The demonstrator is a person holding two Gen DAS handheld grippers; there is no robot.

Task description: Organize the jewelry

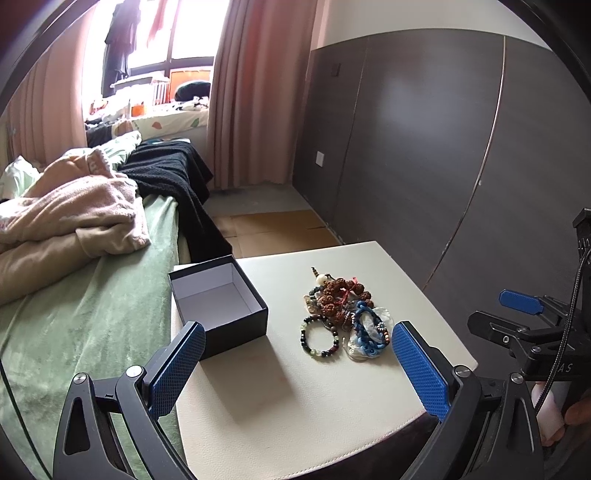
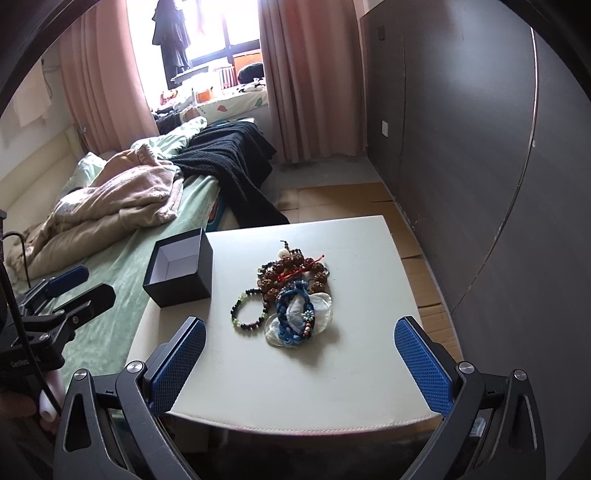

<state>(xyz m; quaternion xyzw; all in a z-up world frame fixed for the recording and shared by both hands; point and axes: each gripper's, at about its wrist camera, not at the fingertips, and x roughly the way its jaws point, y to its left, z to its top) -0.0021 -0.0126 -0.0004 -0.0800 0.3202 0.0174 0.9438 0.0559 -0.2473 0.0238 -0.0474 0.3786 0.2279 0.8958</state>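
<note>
Nearest, the left tool [image 1: 297,365] has its two blue pads spread wide apart with nothing between them, and it hangs over the near edge of the desk [image 1: 295,398]. The right tool [image 2: 299,363] is spread wide too and holds nothing. Each tool also shows at the side of the other's view. On the white desk, a bit farther in, lies a pile of jewelry. At the near left of the pile is a dark bead bracelet [image 2: 248,309] with a few green beads, lying flat in a ring. Just right of it, touching, is a blue braided bracelet [image 2: 293,315] on top of some clear shell-like pieces [image 2: 322,305]. Behind those is a string of big brown bumpy beads [image 2: 291,271] with a red cord. Left of the pile, at the desk's far left corner, stands an open black box [image 2: 181,271] with a white inside; it is empty. Beyond the desk's left side is a bed [image 2: 122,295] with a green cover, a pink blanket [image 2: 122,199] and a black blanket [image 2: 236,162]. Farthest off are pink curtains [image 2: 295,74] and a bright window [image 2: 221,26].
</note>
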